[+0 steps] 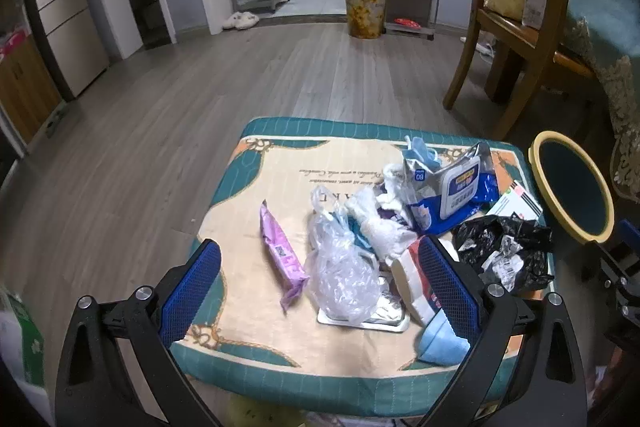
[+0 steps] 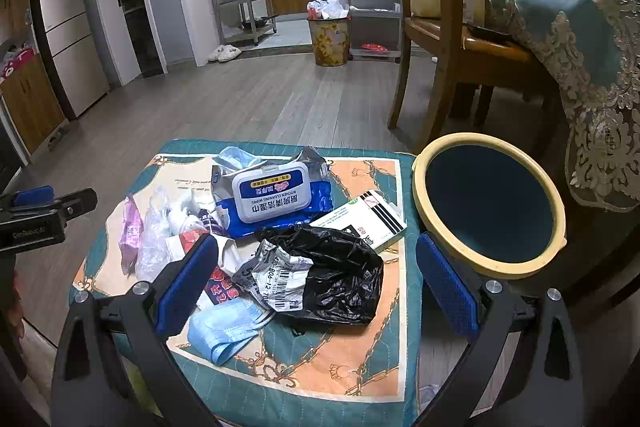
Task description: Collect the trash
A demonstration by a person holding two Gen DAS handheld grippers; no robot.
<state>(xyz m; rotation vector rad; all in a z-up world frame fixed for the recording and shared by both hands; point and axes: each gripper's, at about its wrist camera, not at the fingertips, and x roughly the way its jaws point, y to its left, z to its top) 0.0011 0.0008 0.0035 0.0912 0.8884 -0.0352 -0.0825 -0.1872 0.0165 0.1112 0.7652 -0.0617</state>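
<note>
Both tools, left tool [image 1: 320, 287] & right tool [image 2: 316, 287], wide open, holding nothing.

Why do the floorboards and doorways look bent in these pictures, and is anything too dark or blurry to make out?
Left wrist view: the wide lens bows the floorboards and blackens the corners; the clear plastic bag shows soft glare. Right wrist view: the same bending, the black bag glints, and the bin is dark inside. Both views are sharp, under dim, bluish light.
</note>
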